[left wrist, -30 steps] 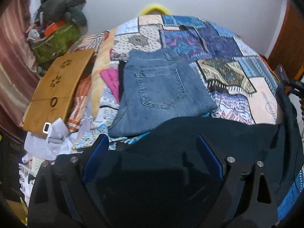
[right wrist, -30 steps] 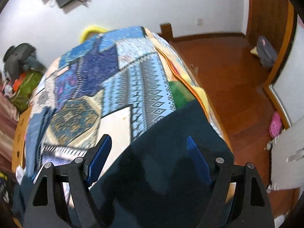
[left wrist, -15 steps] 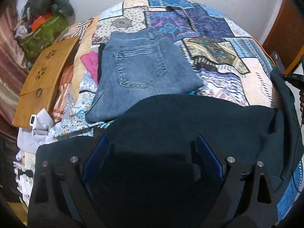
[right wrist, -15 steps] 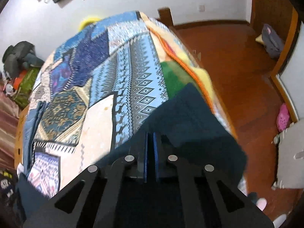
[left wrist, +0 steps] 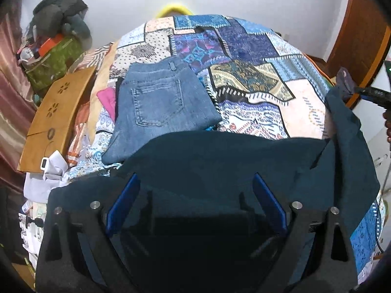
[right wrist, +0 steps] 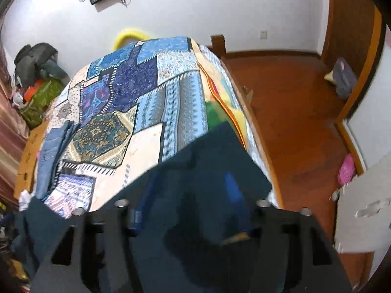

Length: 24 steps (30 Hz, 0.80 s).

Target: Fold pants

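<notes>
Along the near edge of the bed (left wrist: 305, 107) lie the dark teal pants (left wrist: 232, 156), spread flat with their long axis running sideways, from the near left corner toward the right edge. The left gripper (left wrist: 195, 207) hovers over the left part of the cloth, its fingers (left wrist: 123, 205) spread wide and holding nothing. The right gripper (right wrist: 188, 205) sits over the other end near the bed's right edge; its fingers (right wrist: 233, 193) are blurred but look parted, and whether they pinch cloth I cannot tell. Folded jeans (left wrist: 156, 107) lie farther in, toward the left edge. Each end has its own gripper nearest, so a fold would likely bring one end across the other.
</notes>
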Each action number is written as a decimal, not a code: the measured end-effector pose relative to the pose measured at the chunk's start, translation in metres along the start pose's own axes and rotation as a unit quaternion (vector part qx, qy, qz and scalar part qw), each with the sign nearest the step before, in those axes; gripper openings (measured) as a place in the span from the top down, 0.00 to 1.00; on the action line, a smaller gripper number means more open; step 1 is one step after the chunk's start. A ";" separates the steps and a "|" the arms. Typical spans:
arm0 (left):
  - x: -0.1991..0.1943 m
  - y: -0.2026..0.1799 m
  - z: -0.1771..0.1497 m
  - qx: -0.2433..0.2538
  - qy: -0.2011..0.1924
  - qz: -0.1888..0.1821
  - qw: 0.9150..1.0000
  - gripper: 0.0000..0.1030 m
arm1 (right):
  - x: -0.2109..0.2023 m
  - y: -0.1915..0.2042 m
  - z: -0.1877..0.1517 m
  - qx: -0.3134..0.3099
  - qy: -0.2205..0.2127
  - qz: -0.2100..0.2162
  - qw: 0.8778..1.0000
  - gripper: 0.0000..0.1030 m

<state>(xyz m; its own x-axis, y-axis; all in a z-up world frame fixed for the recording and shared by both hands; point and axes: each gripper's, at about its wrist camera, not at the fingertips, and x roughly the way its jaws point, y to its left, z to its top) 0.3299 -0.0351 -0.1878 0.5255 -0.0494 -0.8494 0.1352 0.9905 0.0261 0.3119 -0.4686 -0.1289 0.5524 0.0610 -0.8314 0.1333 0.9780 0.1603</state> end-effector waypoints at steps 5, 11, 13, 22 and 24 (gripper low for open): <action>0.004 0.017 0.001 -0.005 0.000 0.015 1.000 0.07 | 0.050 0.005 0.016 0.029 0.031 -0.002 0.999 0.44; 0.018 0.027 -0.003 -0.010 0.012 0.014 1.000 0.07 | 0.121 0.004 0.020 0.031 0.080 -0.057 0.995 0.46; 0.024 0.027 -0.005 -0.009 0.016 0.013 1.000 0.07 | 0.129 0.005 0.017 0.023 0.076 -0.068 0.995 0.49; 0.031 0.006 -0.009 0.027 0.026 0.004 0.999 0.07 | 0.082 -0.015 0.008 0.030 0.030 -0.046 0.998 0.92; 0.030 0.000 -0.010 0.028 0.030 -0.004 0.999 0.07 | 0.056 -0.023 0.005 0.040 0.009 -0.030 0.999 0.92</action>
<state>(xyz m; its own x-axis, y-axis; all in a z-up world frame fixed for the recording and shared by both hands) 0.3372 -0.0350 -0.2184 0.4737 -0.0478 -0.8794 0.1862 0.9814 0.0469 0.3444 -0.4892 -0.1765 0.5274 0.0073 -0.8496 0.2314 0.9609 0.1519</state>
